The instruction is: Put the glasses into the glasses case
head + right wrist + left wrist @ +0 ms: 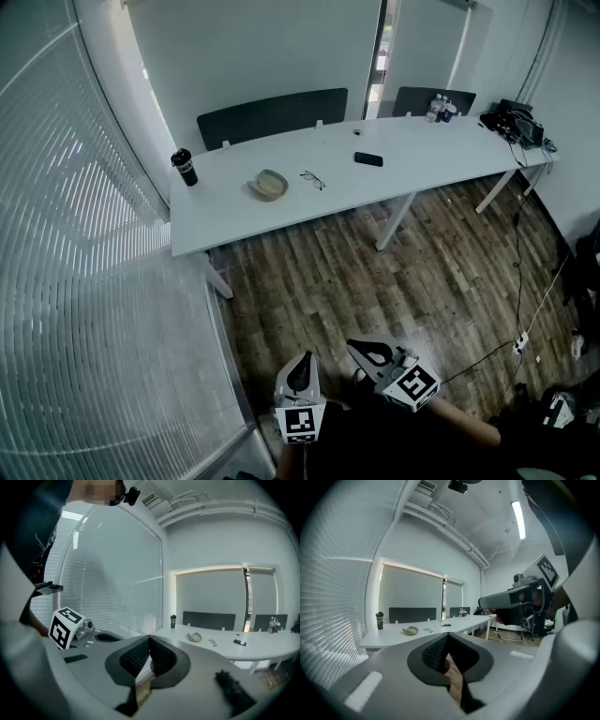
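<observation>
I hold my left gripper (302, 366) and my right gripper (362, 351) low over the wooden floor (394, 272), well apart from the white table (422, 148); each one's jaws are clenched tip to tip with nothing between them. The glasses (313, 179) lie on the table, just beside the beige glasses case (268, 184) and to its right, not touching it; a black phone (368, 159) lies farther right; a black cup (185, 167) stands upright near the table's left end.
</observation>
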{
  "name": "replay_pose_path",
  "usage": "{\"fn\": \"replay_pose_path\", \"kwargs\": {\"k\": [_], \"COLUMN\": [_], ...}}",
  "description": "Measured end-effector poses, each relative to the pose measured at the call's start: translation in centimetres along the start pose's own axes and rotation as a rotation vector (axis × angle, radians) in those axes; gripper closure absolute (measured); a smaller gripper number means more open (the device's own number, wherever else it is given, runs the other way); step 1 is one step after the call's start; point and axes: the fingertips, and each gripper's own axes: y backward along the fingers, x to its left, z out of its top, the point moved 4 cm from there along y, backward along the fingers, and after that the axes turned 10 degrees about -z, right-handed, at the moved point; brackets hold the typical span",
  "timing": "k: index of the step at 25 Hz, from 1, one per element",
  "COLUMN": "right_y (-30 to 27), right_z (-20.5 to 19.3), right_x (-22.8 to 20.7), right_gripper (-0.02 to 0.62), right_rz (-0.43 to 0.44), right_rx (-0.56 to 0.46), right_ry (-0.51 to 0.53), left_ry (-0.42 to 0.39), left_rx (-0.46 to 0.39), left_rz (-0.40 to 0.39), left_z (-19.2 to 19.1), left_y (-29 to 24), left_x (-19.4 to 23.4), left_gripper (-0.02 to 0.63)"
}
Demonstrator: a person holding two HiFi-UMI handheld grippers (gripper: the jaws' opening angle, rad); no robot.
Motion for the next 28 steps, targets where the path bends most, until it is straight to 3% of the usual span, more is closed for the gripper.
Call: {"fn": "replay_pose_path", "kwargs": {"k": [7, 12, 23, 28], "right_y": [-1.2, -2.0, -4.9, -5.0], "right_z": [-0.7, -1.0, -1.3, -1.9], "right_x": [0.9, -0.4, -6.9, -9.0], "right_gripper": [0.595, 0.595, 0.595, 0.595], "right_rz": [0.014, 0.029, 0.048, 0.05], "right_rx": [-0.011, -0.038, -0.041, -0.051], "right_ry": [0.022, 0.003, -0.033, 0.001], "left_ry": [0.046, 0.028, 0.025, 0.024], "left_rx": [0.054, 0.06, 0.091, 0.114], "left_rz": [0.075, 0.088, 0.121, 0.118], "left_z": [-2.1, -1.9, -0.3, -0.1], "left_y": [1.3, 0.5, -4.6, -7.2], "left_x": [2.7, 2.9, 2.9, 3.3], "left_gripper": [0.598, 0.598, 0.598, 0.598]}}
